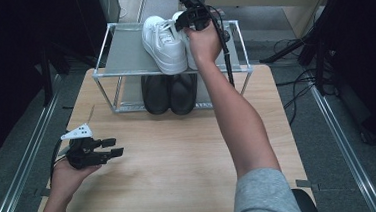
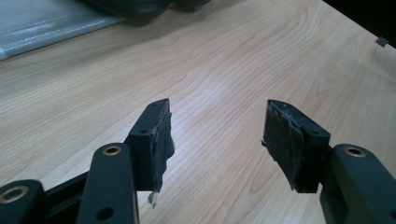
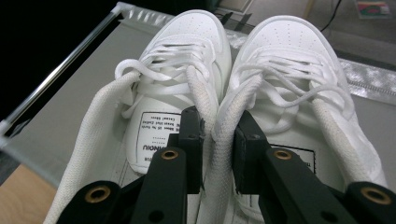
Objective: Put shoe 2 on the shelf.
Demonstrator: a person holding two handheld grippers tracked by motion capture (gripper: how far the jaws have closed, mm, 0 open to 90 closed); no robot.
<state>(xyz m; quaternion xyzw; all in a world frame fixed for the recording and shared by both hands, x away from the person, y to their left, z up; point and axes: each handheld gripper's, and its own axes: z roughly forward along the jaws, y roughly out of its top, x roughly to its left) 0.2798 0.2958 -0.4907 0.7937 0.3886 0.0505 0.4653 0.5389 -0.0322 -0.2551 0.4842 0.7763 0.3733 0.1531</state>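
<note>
Pinching the white sneakers' (image 3: 224, 93) padded inner collars, right gripper (image 3: 218, 135) clamps; left gripper (image 2: 217, 140) gapes.

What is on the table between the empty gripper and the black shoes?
Nothing: the high view shows bare wood between the left gripper and the black shoes under the rack.

A two-tier shoe rack (image 1: 103, 52) stands at the far end of the worktop (image 1: 179, 156). A pair of sneakers (image 1: 164, 42) sits side by side on its top shelf, toward the right, with a pair of shoes (image 1: 170, 93) directly below on the lower shelf. The left gripper (image 1: 109, 147) hovers over the worktop's near left corner.
</note>
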